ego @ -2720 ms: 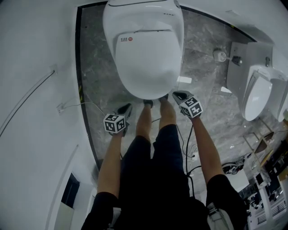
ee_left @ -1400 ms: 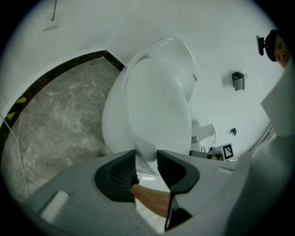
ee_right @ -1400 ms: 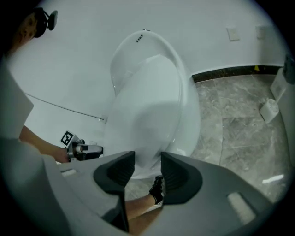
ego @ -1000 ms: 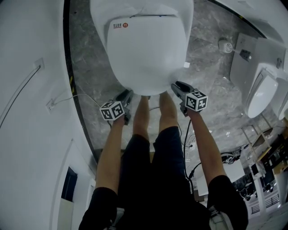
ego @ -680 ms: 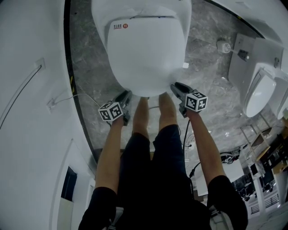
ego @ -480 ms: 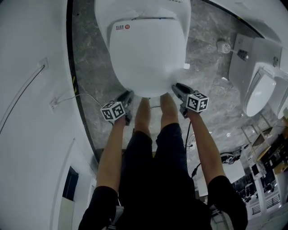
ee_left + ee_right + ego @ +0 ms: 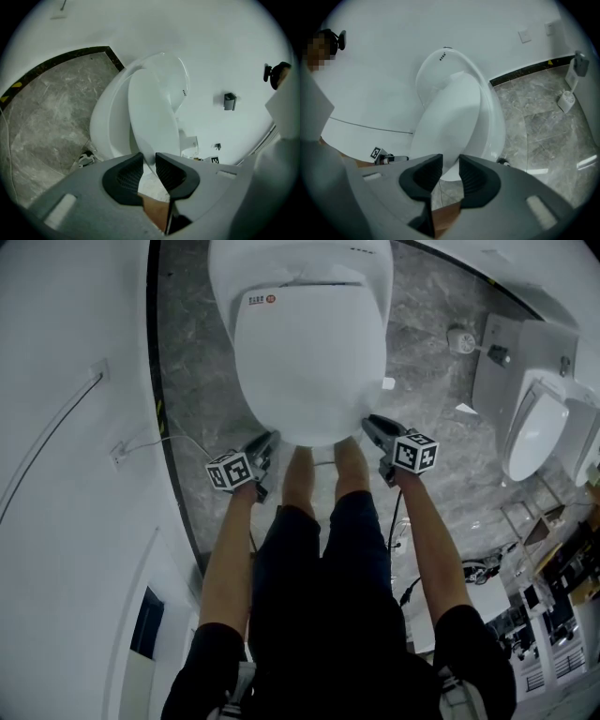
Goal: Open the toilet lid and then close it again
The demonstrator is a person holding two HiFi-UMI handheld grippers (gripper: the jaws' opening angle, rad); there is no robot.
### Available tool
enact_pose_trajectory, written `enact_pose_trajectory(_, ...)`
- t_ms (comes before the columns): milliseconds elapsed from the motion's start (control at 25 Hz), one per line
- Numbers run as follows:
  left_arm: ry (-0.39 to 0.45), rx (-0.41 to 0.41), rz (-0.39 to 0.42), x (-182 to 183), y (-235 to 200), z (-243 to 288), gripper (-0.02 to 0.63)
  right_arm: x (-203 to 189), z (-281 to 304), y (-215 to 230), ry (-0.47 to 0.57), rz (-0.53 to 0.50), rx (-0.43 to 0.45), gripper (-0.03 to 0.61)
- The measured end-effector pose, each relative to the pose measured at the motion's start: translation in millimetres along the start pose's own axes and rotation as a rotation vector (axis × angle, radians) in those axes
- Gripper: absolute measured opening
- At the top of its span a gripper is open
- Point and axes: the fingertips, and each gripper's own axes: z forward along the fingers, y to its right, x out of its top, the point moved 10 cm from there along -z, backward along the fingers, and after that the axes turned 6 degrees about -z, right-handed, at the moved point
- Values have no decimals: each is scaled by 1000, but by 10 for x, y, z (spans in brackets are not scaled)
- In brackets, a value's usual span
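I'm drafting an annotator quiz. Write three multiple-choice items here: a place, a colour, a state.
1. In the head view, the urinal is on which side of the toilet lid? A left, B right, C below.
2. The floor is: A grey, B red, C green.
3. The toilet lid is: A flat shut, B raised a little, C fully upright.
Key: 1 B, it sits at the right edge; 2 A, grey marbled stone; 3 B, the left gripper view shows it tilted clear of the bowl.

Floor (image 7: 199, 362) lies open either side of the toilet lid (image 7: 309, 362); a wall (image 7: 75, 352) crowds left, legs (image 7: 302, 479) block the front.
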Motion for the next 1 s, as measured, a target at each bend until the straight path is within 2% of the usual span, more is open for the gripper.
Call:
enact_pose_trajectory(200,12,-37,-17,34,167,-153,81,92,-140,-198,-6,-34,-34,106)
enact_pose_trajectory(360,-21,-41,-27,57,412,-232,81,184,-289,-362,-20,-103,-54,119)
enact_pose_trajectory(440,-31,-40,-30,74,512,-287,81,236,-373,-490,-25,-164,-62,120)
enact_pose_trajectory(560,-17,-81,-56,109,644,-377,80,341,-508,-718,-31,-297,-87,123)
enact_pose_trajectory(800,16,-140,-72,226,883,-520,77,530,-776,-1100,26,-513,-212,124)
enact_pose_trajectory(1000,58,-206,-83,265,1057,-643,77,506,-881,-1452,-25,-672,-207,126)
